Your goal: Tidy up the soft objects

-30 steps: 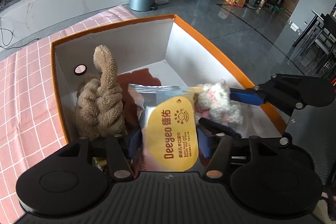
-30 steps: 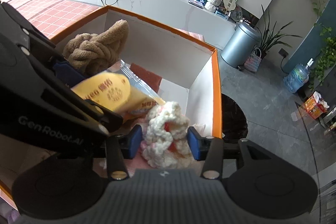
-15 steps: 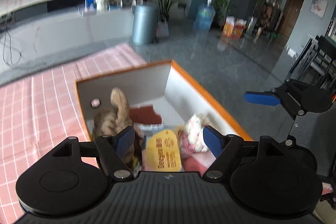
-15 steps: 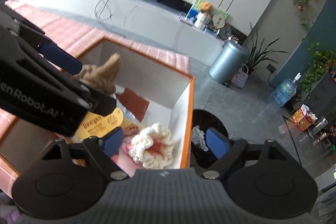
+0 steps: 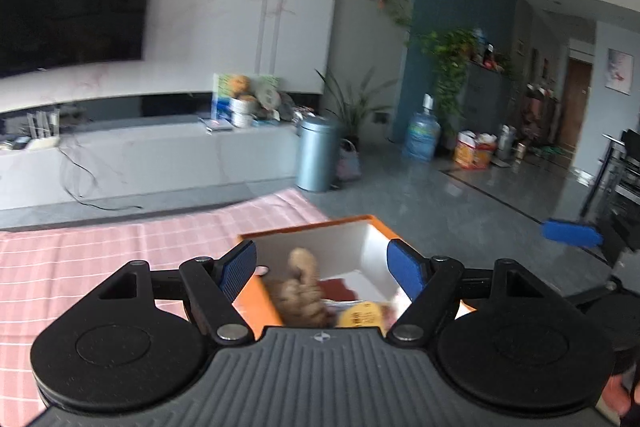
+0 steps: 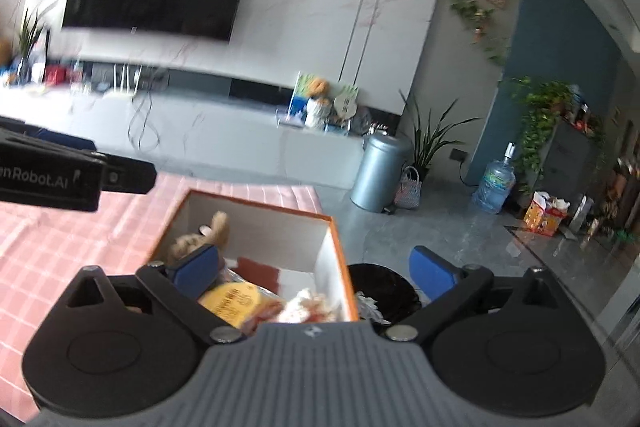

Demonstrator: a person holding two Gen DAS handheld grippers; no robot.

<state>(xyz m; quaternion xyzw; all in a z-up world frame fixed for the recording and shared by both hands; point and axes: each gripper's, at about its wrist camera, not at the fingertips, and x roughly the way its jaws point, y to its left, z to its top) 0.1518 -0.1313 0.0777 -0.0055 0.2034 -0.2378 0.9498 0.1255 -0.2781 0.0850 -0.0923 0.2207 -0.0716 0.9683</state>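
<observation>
The white box with an orange rim (image 5: pixel 352 223) (image 6: pixel 256 201) stands on the pink checked cloth. Inside it lie a brown knotted plush (image 5: pixel 302 291) (image 6: pixel 200 239), a yellow wipes pack (image 5: pixel 360 315) (image 6: pixel 236 301), a dark red cloth (image 6: pixel 260 267) and a white-and-pink knitted toy (image 6: pixel 308 307). My left gripper (image 5: pixel 322 263) hovers above and behind the box, open and holding nothing. My right gripper (image 6: pixel 314 267) is also raised over the box's near end; its jaws are opening wide and nothing is between them. Its blue finger (image 5: pixel 570 231) shows at the right of the left wrist view.
The pink checked tablecloth (image 5: pixel 100 259) spreads to the left of the box. A black bin with crumpled paper (image 6: pixel 380 291) sits on the floor right beside the box. Farther off stand a grey metal bin (image 5: pixel 318 159), a water bottle (image 5: pixel 422 139) and a long white bench.
Both grippers opened, letting go of the wipes pack and the knitted toy, which stay in the box. Both then rose and drew back, tilting up toward the room.
</observation>
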